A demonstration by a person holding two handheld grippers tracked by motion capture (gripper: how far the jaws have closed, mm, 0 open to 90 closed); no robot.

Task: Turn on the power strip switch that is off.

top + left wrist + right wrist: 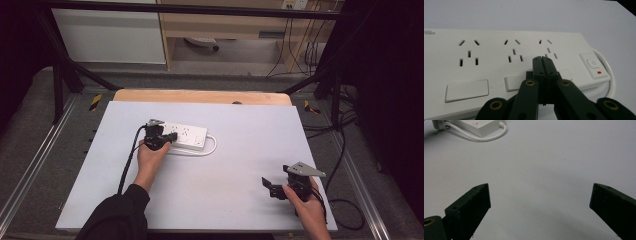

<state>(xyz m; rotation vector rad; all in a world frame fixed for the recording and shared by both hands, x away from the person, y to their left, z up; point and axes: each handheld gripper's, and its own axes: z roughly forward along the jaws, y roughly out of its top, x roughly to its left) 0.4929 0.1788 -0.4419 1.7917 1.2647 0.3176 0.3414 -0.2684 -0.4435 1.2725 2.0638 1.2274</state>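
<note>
A white power strip [187, 136] with three sockets lies on the pale board, its white cable [211, 147] looping at its right end. My left gripper [159, 137] rests at the strip's near left side, shut with nothing between its jaws. In the left gripper view the closed tips [542, 59] sit over the strip's [499, 57] face between the middle and right sockets, near the power switch [593, 63] with a red mark. My right gripper [274, 187] hovers open at the board's near right. In the right gripper view its jaws stand wide apart [540, 197], with the strip [477, 126] far off.
The pale board [240, 165] lies on a wooden table [200, 96]. Black frame bars [190, 9] cross the back and slant down at both sides. Cables [345, 150] trail over the floor at the right. A wooden desk [225, 25] stands behind.
</note>
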